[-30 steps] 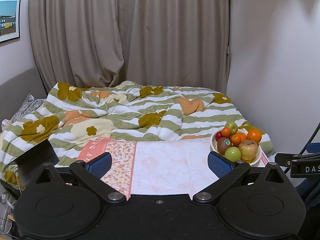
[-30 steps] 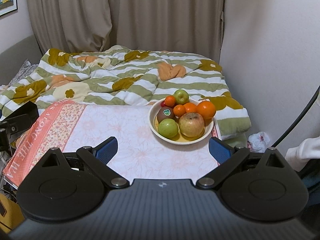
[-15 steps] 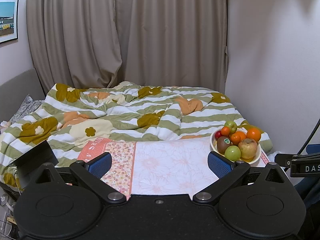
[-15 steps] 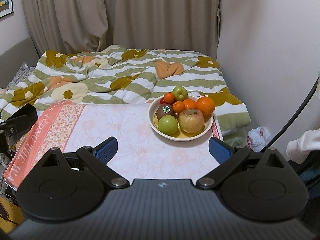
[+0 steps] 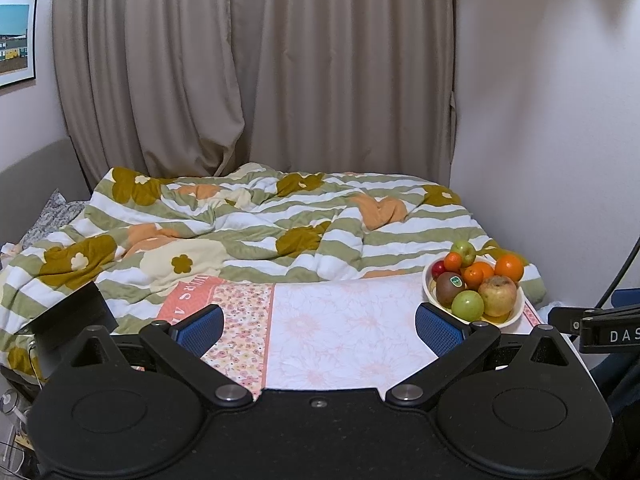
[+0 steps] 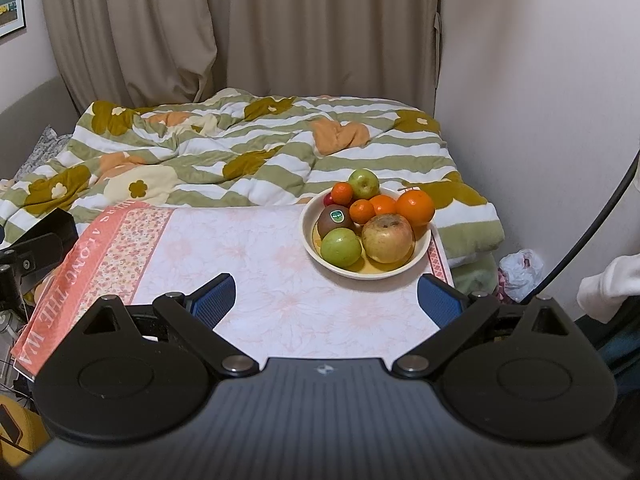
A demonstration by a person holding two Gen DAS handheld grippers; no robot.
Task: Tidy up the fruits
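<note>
A cream bowl (image 6: 310, 240) (image 5: 519, 309) heaped with fruit stands at the right end of a table under a pink floral cloth (image 6: 260, 264) (image 5: 344, 320). In it lie a yellow-red apple (image 6: 387, 238), a green apple (image 6: 341, 247), a stickered kiwi (image 6: 335, 220), several oranges, one being the large orange (image 6: 415, 207), and another green apple (image 6: 363, 183) at the back. My right gripper (image 6: 326, 300) is open, hanging above the table's near edge, short of the bowl. My left gripper (image 5: 320, 326) is open too, over the cloth's middle, with the bowl to its right.
A bed with a striped floral duvet (image 6: 240, 152) lies beyond the table, curtains (image 6: 240, 32) behind it. A wall closes the right side. A crumpled plastic bag (image 6: 520, 268) lies on the floor at right. A white sleeve (image 6: 608, 288) shows at the right edge.
Both views have tilted up and pulled back slightly: the bowl and table sit a little lower and farther in each frame. Both grippers stay open.
</note>
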